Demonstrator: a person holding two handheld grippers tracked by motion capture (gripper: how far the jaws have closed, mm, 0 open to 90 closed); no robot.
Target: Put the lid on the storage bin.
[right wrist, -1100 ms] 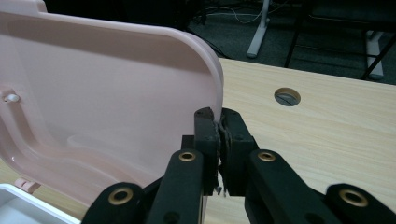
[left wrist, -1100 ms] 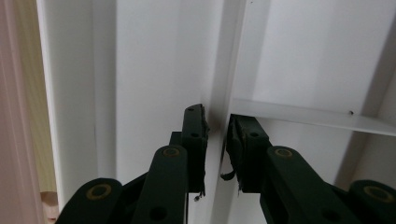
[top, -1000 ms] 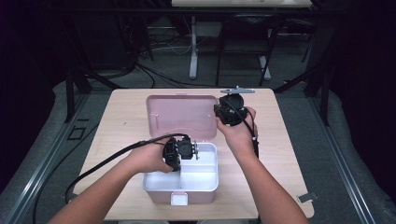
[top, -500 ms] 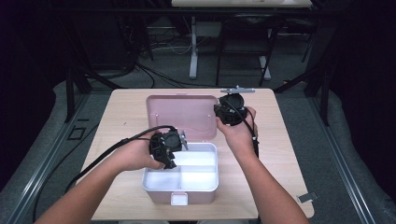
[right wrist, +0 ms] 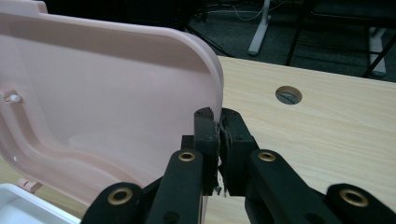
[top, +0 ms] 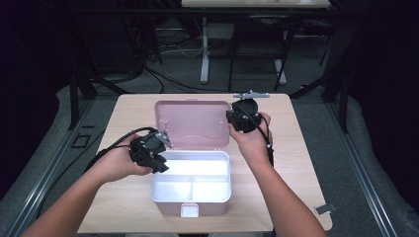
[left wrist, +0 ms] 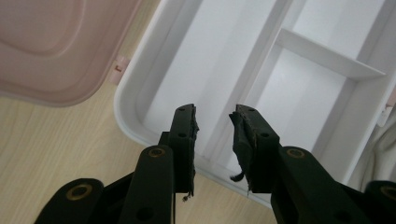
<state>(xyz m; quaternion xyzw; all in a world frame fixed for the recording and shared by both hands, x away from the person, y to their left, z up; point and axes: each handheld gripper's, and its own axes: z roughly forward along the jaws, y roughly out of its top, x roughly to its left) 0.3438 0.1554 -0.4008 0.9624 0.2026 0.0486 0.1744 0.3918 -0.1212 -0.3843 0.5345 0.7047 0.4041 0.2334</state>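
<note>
The pink plastic hinged lid (right wrist: 107, 116) is pinched at its edge by the right gripper (right wrist: 218, 122). The left gripper (left wrist: 214, 119) is held with jaws spread over the white divided plastic box (left wrist: 299, 60), whose far side is cut off.

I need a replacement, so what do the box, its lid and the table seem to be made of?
Box: white moulded plastic, probably, smooth and glossy with thin dividers. Lid: pink plastic, slight sheen, rounded moulded edges. Table: pale wood grain, matte; possibly laminate rather than solid wood.
</note>
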